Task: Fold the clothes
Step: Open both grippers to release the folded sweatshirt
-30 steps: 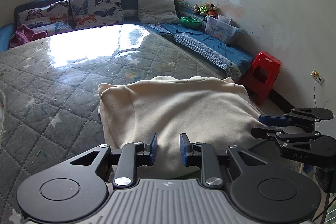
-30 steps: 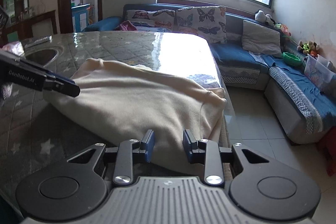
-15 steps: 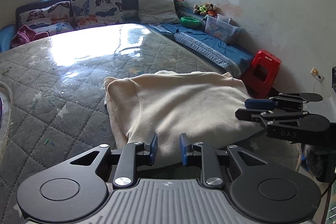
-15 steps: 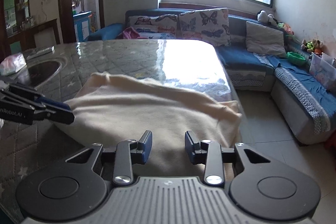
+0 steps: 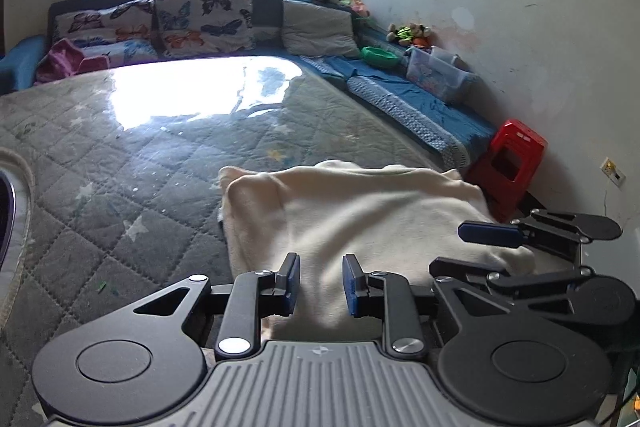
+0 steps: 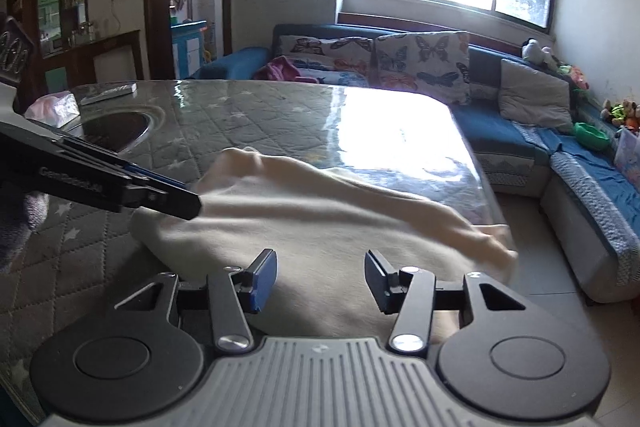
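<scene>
A cream garment point(image 5: 360, 219) lies folded on the quilted, glass-topped table point(image 5: 140, 167), close to its right edge. My left gripper point(image 5: 320, 285) is at the garment's near edge, shut on the cloth that runs up between its blue pads. From the right wrist view the left gripper point(image 6: 192, 205) comes in from the left, its tip pinching the garment point(image 6: 320, 227) at the near left corner. My right gripper point(image 6: 320, 279) has its jaws opening over the near right part, cloth lying between the pads without being pressed. In the left wrist view the right gripper point(image 5: 476, 249) shows the same parted fingers.
A blue corner sofa point(image 6: 520, 147) with butterfly cushions point(image 5: 204, 15) runs behind and right of the table. A red stool point(image 5: 508, 163) stands on the floor by the wall. A round metal basin point(image 6: 116, 125), a tissue pack point(image 6: 52, 109) and a flat remote point(image 6: 110, 95) sit at the table's far left.
The right gripper's jaws have spread wider and let go of the cloth. The garment has sunk flatter onto the table. In the left wrist view the right gripper has shifted a little leftward.
</scene>
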